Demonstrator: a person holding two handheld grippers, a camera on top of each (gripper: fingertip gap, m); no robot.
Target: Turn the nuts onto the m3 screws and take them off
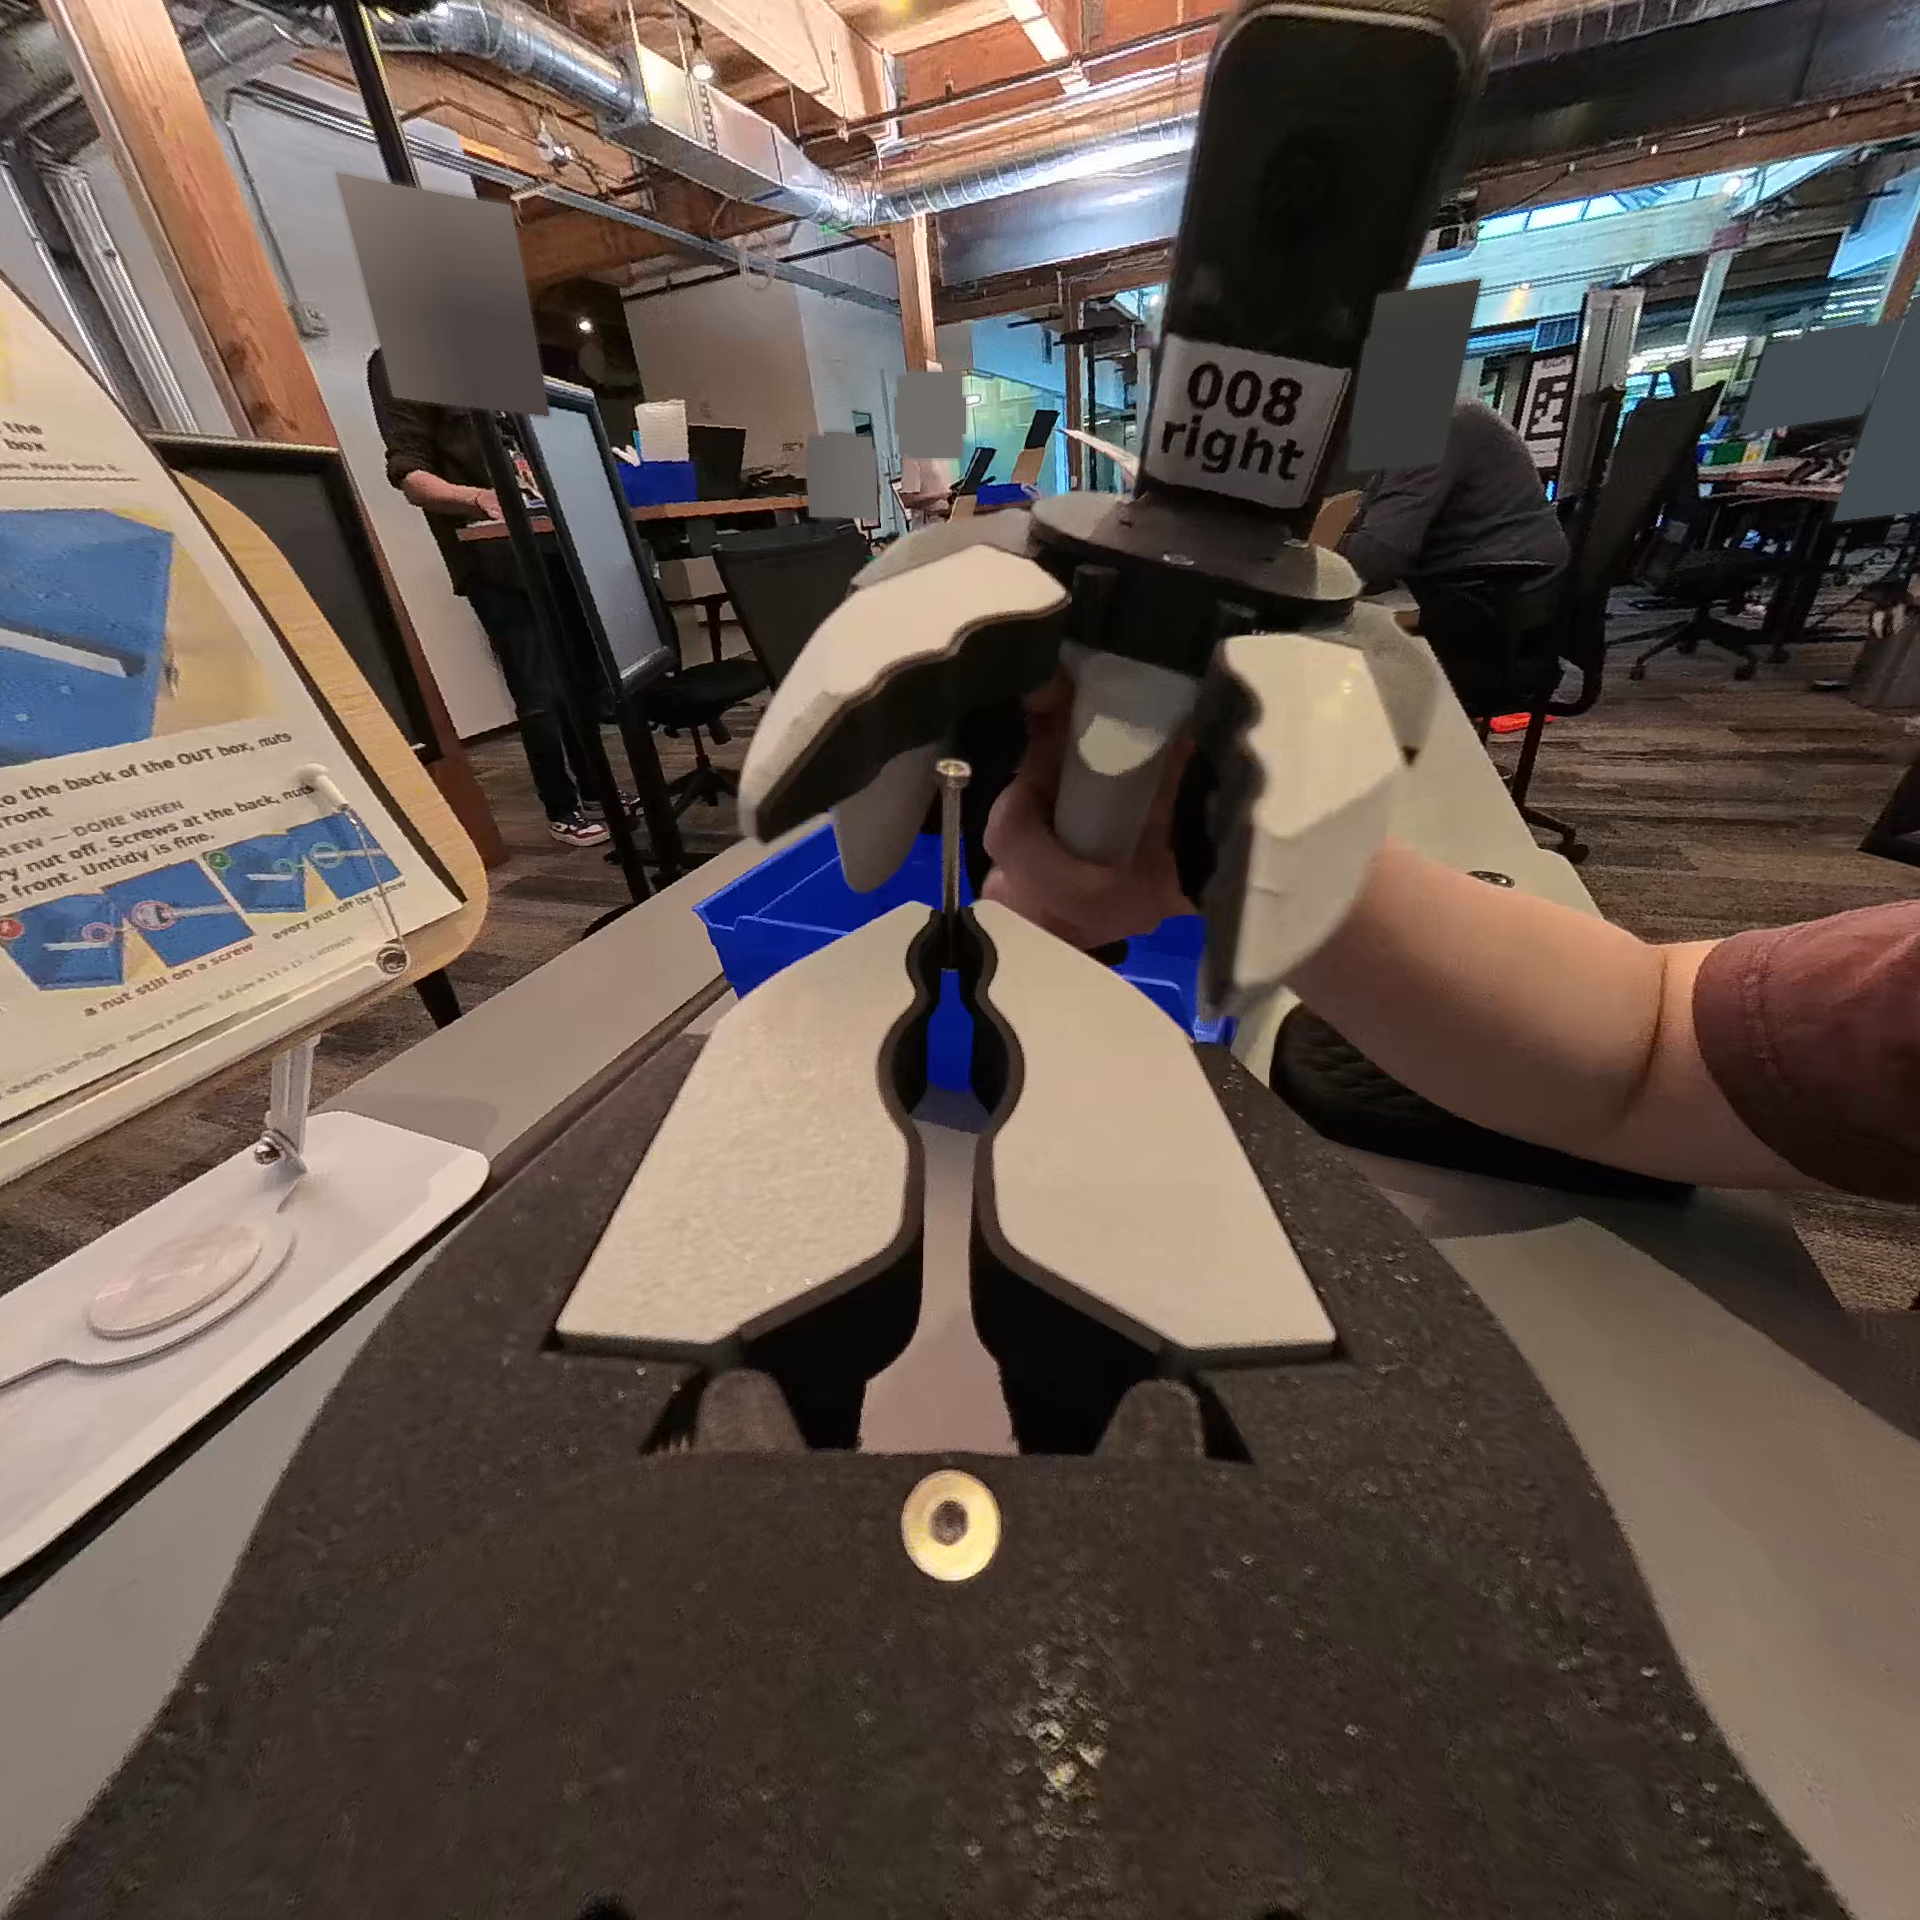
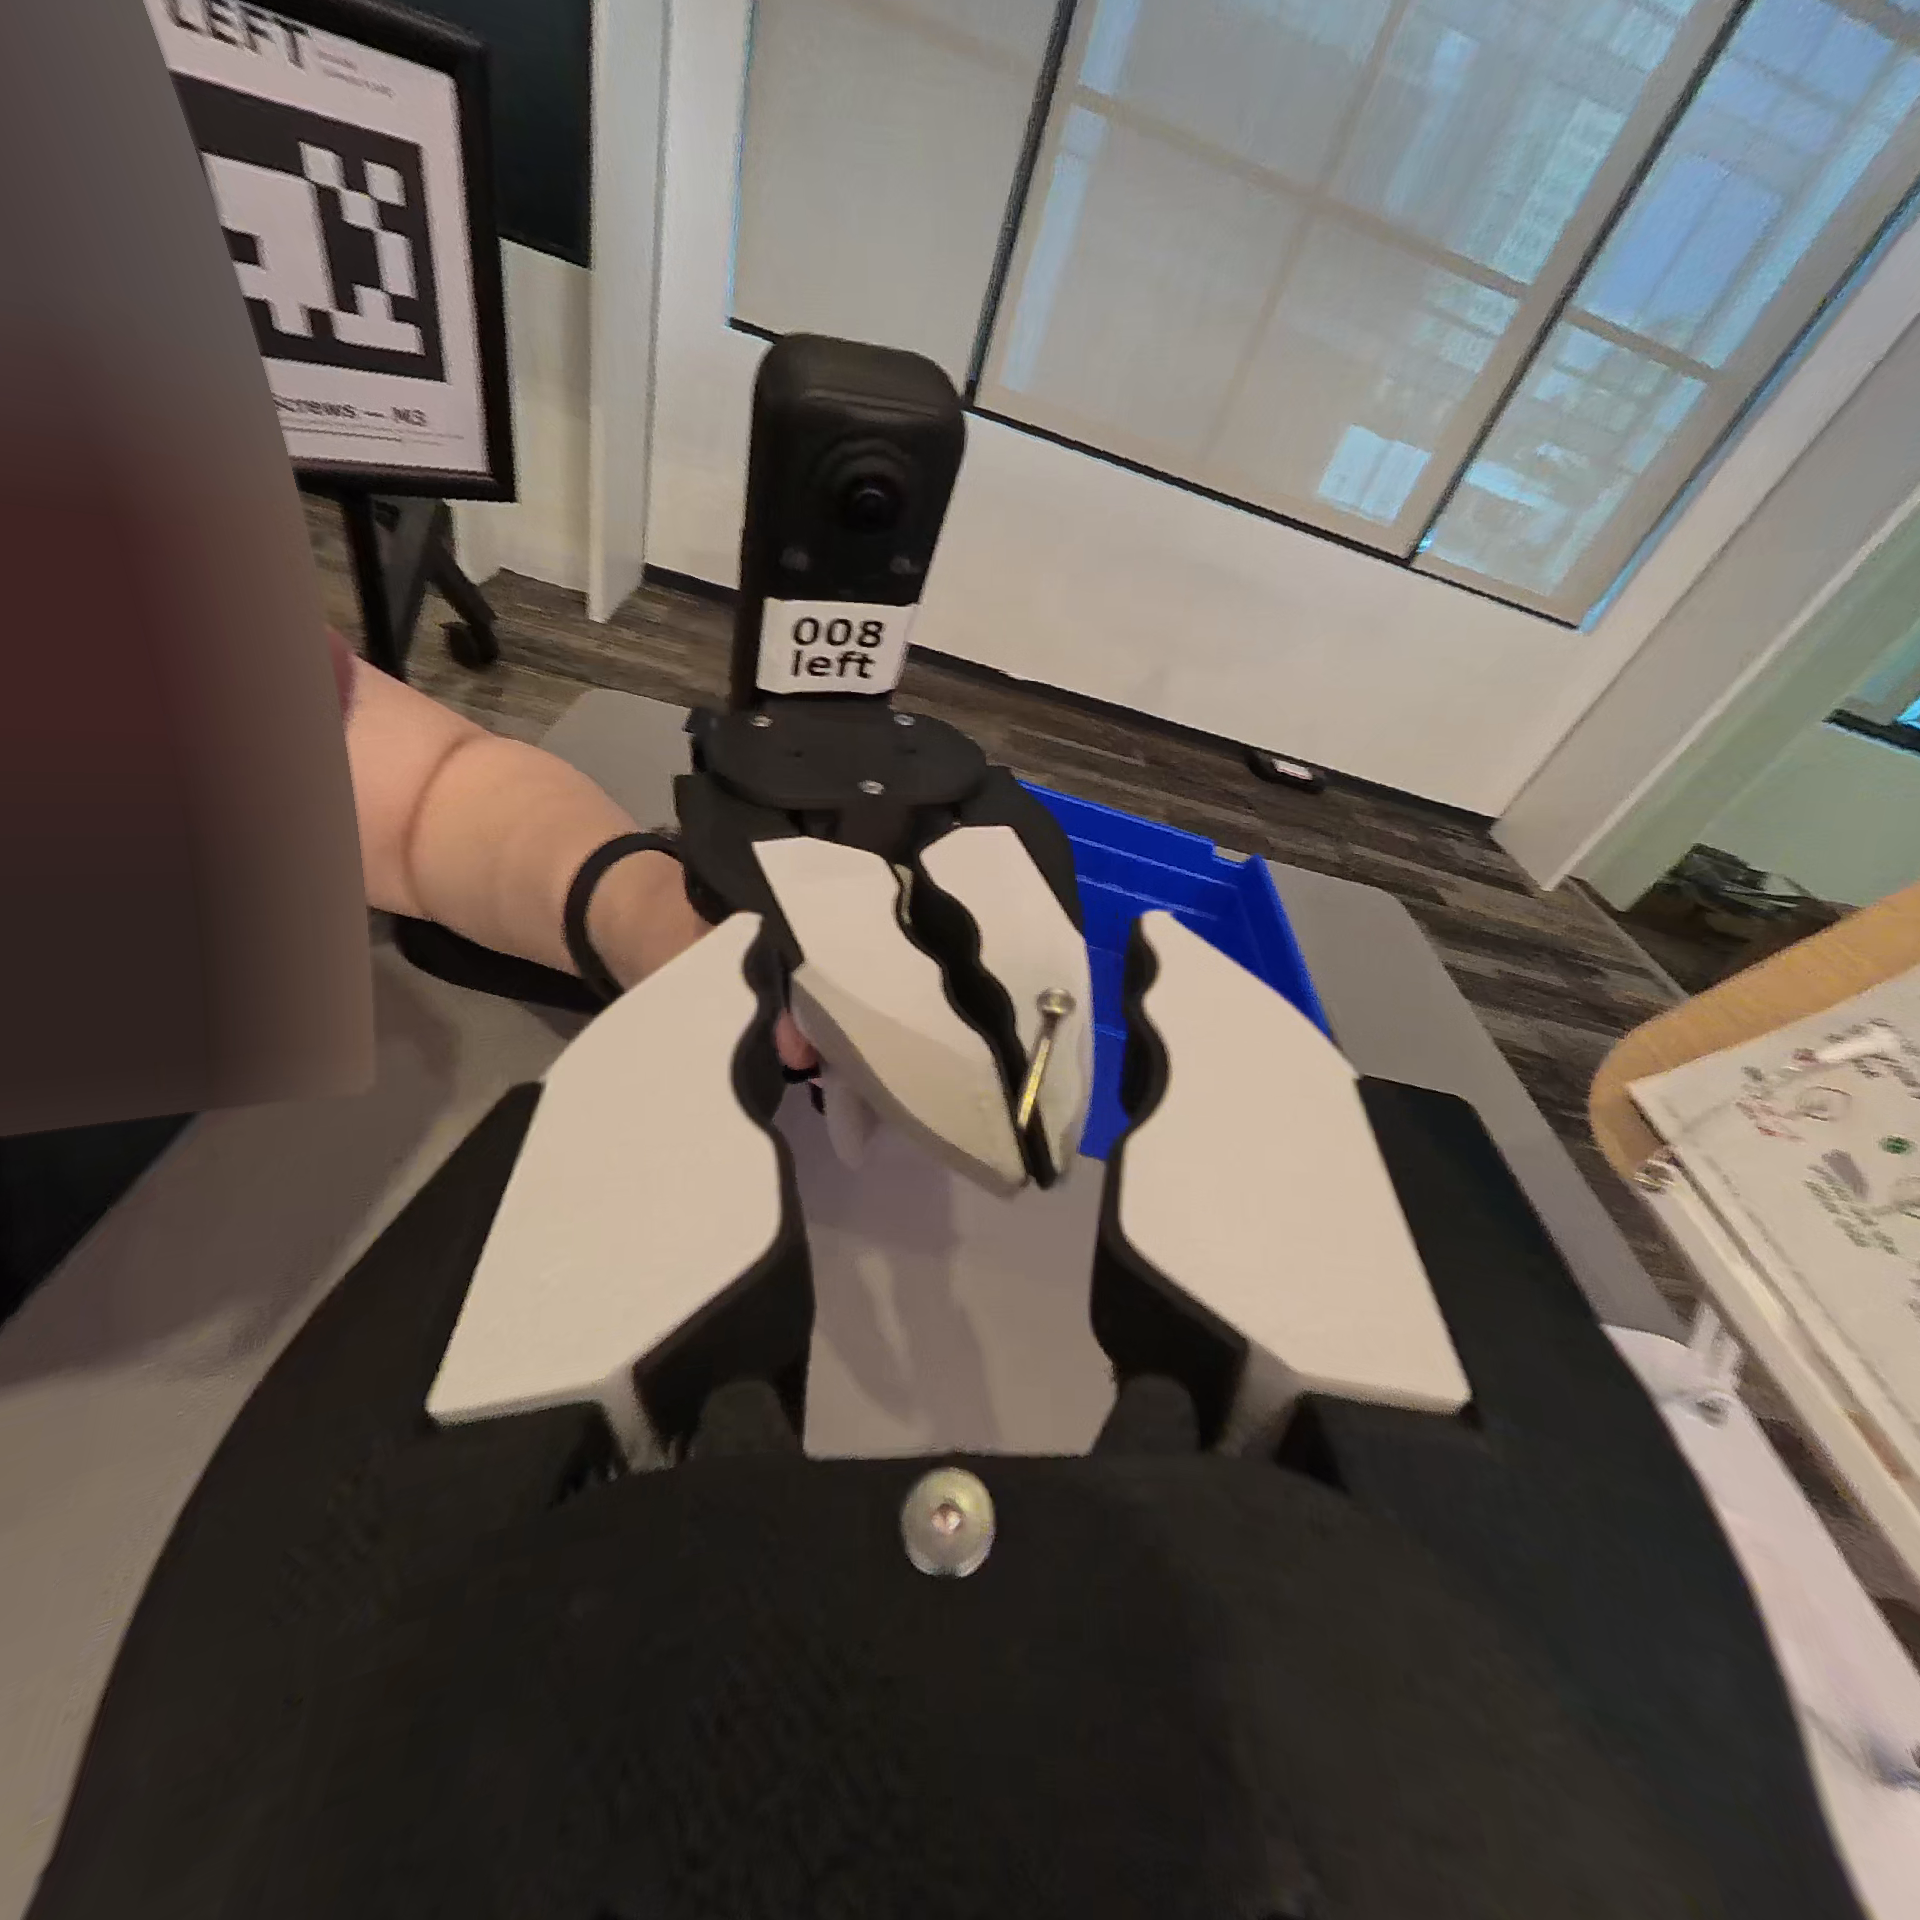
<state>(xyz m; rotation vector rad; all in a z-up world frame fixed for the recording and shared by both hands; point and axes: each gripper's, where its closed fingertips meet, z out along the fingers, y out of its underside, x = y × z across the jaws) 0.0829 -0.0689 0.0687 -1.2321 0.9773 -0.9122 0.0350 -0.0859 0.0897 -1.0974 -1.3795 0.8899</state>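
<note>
1. While the left wrist view looks along its own fingers, the left gripper (image 1: 951, 925) is pressed together at the tips on a thin screw (image 1: 952, 831), which stands upright above them with its head on top. No nut shows on the bare shank. The right gripper (image 1: 997, 821) hangs just behind and above the screw, fingers spread wide and holding nothing that can be seen. Blue bins (image 1: 790, 914) sit behind on the grey tabletop (image 1: 540, 1049); an instruction sheet (image 1: 197, 831) stands at left.

2. Seen from the right wrist view, the right gripper (image 2: 940, 997) gapes wide around the left gripper (image 2: 1039, 1164), whose closed tips pinch the screw (image 2: 1042, 1055), tilted here. A blue bin (image 2: 1195, 904) lies beyond.

3. Judging by this, the screw is presented and nutless; next, the right fingers likely need a nut, aligned squarely with the thread.
</note>
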